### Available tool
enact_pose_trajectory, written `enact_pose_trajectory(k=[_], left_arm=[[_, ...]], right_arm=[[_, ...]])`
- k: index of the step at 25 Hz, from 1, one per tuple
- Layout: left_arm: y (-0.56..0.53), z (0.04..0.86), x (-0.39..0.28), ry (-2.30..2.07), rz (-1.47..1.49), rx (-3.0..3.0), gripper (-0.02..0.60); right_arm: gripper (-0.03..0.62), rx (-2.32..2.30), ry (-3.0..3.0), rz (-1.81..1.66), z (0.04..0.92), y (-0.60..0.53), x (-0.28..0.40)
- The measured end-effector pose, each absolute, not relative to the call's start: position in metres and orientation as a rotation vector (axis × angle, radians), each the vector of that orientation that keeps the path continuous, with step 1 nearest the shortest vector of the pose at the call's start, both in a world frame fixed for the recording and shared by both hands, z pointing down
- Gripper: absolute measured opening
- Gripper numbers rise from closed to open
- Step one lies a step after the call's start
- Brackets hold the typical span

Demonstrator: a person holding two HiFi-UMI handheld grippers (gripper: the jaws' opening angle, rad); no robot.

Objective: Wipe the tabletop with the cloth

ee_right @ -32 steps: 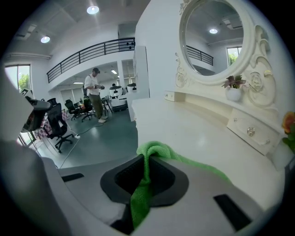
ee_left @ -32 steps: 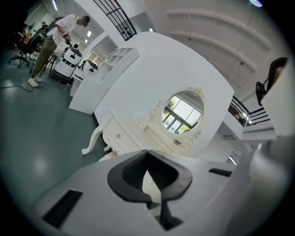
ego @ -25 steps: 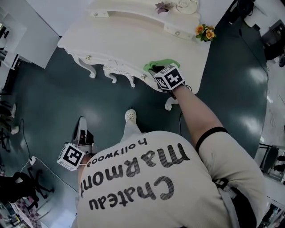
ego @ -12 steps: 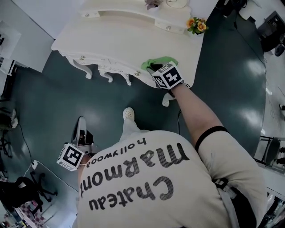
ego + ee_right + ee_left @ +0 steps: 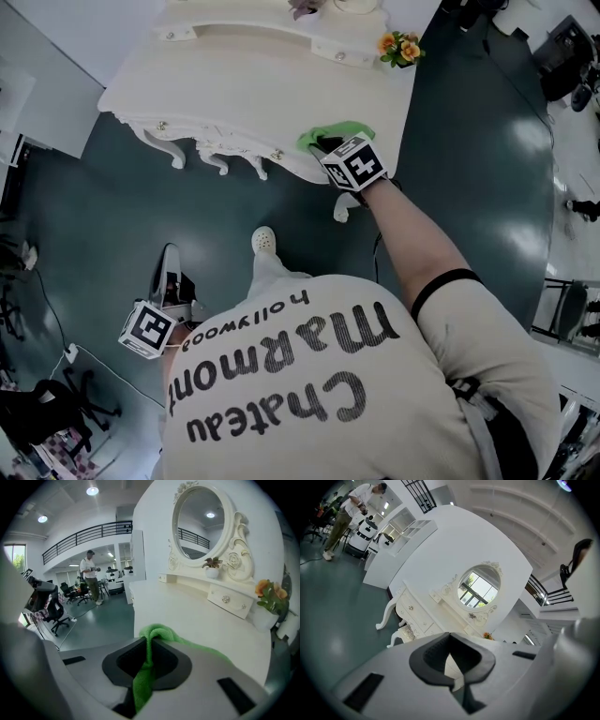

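Right gripper view shows right tool [image 5: 149,644] pinching cloth [image 5: 157,632] on tabletop [image 5: 187,606]; left tool [image 5: 450,637] closed.

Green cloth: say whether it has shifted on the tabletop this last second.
Yes. The green cloth, held by the right gripper, slid right along the tabletop, nearer its right edge, away from the front drawer knob.

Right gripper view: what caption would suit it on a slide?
Right gripper, jaws shut on a green fabric cloth, at the edge of a cream dressing table below its oval mirror.
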State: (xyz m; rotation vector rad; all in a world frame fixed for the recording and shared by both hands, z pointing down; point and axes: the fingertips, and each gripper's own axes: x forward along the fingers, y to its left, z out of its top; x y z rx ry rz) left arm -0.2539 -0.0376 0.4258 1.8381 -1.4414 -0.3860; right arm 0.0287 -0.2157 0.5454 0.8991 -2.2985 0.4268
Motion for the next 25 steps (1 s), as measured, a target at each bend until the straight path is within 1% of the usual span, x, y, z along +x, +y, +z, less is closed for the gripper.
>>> enact_pose_trajectory(k=[10, 17, 25], left_arm=[[-0.041, 0.421, -0.245, -1.445, -0.351, 1.858, 0.008], [-0.042, 0.419, -0.228, -1.380, -0.383, 1.870, 0.008], [-0.040, 0.416, -0.226, -1.365, -0.385, 1.886, 0.008]], right_arm=[[0.048, 0.965, -2.305, 0.479, 0.542, -0.214, 0.056], [0.048, 0.998, -2.300, 0.483, 0.541, -0.211, 0.069], [0.048, 1.059, -2.276, 0.502, 0.541, -0.203, 0.090]])
